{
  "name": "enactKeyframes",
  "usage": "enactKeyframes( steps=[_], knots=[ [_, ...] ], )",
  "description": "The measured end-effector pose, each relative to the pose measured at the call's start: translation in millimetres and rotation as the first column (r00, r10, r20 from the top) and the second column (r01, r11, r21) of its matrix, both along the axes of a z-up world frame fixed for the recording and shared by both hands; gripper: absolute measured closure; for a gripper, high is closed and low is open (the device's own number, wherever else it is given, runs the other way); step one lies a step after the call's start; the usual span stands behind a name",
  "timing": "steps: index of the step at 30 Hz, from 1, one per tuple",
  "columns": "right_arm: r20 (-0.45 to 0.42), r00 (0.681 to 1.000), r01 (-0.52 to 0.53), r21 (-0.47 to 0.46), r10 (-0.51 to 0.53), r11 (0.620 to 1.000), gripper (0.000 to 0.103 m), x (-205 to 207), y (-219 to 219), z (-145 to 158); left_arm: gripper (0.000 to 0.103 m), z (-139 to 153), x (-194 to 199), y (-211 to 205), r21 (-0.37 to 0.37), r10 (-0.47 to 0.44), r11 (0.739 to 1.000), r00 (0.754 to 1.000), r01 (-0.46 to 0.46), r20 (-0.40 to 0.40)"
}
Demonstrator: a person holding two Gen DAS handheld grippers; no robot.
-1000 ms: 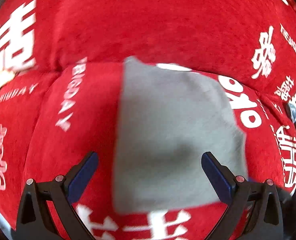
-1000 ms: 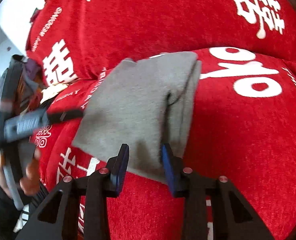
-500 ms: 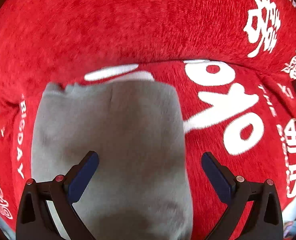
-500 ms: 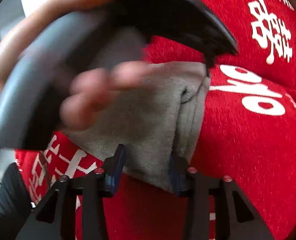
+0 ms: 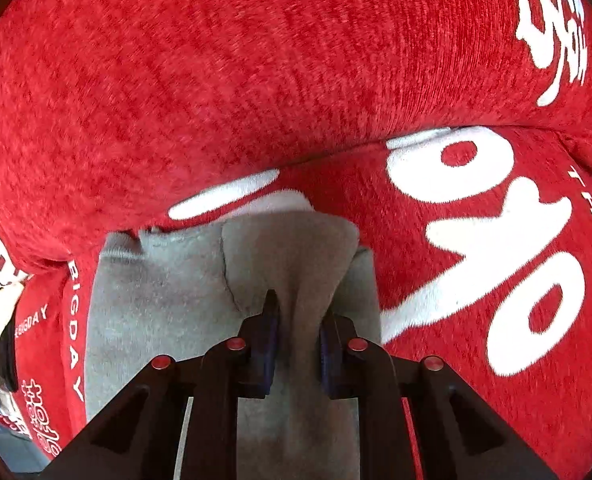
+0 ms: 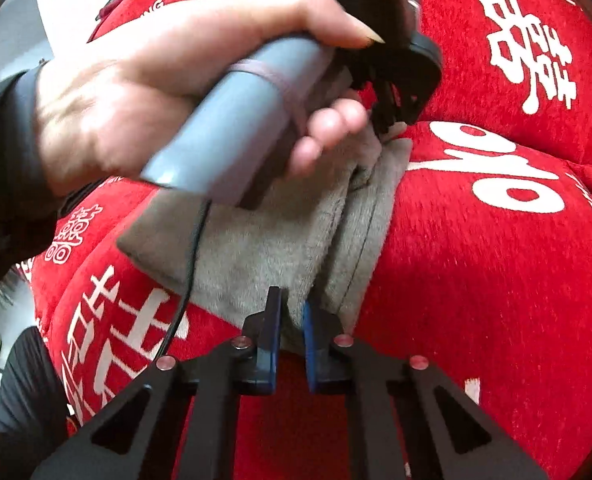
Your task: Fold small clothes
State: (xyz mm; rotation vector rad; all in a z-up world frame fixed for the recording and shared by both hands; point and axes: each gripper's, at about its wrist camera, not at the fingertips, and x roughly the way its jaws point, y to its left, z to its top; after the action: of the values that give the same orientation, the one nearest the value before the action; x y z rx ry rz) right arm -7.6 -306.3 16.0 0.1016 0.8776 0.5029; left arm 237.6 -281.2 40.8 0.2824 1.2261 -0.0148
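I see the folded grey fleece garment (image 5: 168,304) lying on the red plush cover with white lettering (image 5: 256,80), low and centre-left in the left wrist frame. My left gripper (image 5: 297,316) pinches a raised ridge of it between narrow jaws. My right gripper (image 6: 292,312) clamps its near corner at the lower centre. The garment's long axis runs from there toward the upper right, under my left hand (image 6: 168,84).

Left hand (image 6: 144,92) crowds above the grey cloth (image 6: 256,248); red cover (image 6: 495,280) rightward lies open.
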Motion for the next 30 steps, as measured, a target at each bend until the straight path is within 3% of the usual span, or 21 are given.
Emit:
enactKeyframes(
  steps=[3, 5, 7, 9, 11, 13, 15, 16, 25, 30],
  knots=[
    [0.009, 1.0, -0.004, -0.014, 0.005, 1.0, 0.092, -1.0, 1.1, -1.3, 0.085, -0.7, 4.0, -5.3, 0.008, 0.017, 1.0, 1.0, -0.017, -0.001],
    [0.019, 1.0, -0.005, -0.024, 0.006, 1.0, 0.092, -1.7, 2.7, -1.8, 0.073, 2.0, 1.4, -6.2, 0.002, 0.001, 1.0, 1.0, -0.001, 0.0],
    [0.02, 1.0, 0.0, -0.005, 0.0, 1.0, 0.092, -5.0, 0.4, 0.0, 0.033, 9.1, -3.8, -7.3, -0.02, -0.032, 0.999, 0.999, 0.032, -0.004],
    [0.018, 1.0, 0.003, 0.017, -0.004, 1.0, 0.091, -6.4, -3.3, 1.8, 0.022, 26.5, -16.1, -4.2, -0.046, -0.048, 0.998, 0.997, 0.05, 0.053],
    [0.014, 1.0, 0.014, 0.028, -0.014, 1.0, 0.09, -9.7, -7.3, 6.5, 0.022, 45.6, -32.5, 1.1, -0.016, -0.08, 0.996, 0.988, 0.083, 0.129],
    [0.021, 0.999, 0.03, 0.034, -0.031, 0.999, 0.082, -14.2, -11.2, 12.7, 0.022, 55.3, -44.1, 7.4, 0.01, -0.107, 0.994, 0.982, 0.107, 0.156],
    [0.02, 0.999, 0.049, 0.042, -0.05, 0.998, 0.041, -17.6, -13.7, 17.5, 0.022, 66.7, -57.6, 21.0, 0.026, -0.117, 0.993, 0.974, 0.114, 0.196],
    [0.023, 0.998, 0.062, 0.042, -0.063, 0.997, 0.035, -19.3, -14.2, 19.7, 0.022, 71.9, -64.7, 31.1, 0.03, -0.114, 0.993, 0.97, 0.11, 0.214],
    [0.145, 0.988, 0.051, -0.045, -0.044, 0.998, 0.033, 2.0, 9.8, 70.8, 0.022, 85.1, -99.0, 148.7, -0.021, 0.003, 1.0, 0.964, 0.003, 0.267],
    [0.067, 0.996, -0.049, -0.047, 0.053, 0.998, 0.033, 54.5, 41.0, 66.8, 0.022, 72.4, -106.1, 193.8, -0.056, 0.093, 0.995, 0.964, -0.082, 0.249]
  ],
)
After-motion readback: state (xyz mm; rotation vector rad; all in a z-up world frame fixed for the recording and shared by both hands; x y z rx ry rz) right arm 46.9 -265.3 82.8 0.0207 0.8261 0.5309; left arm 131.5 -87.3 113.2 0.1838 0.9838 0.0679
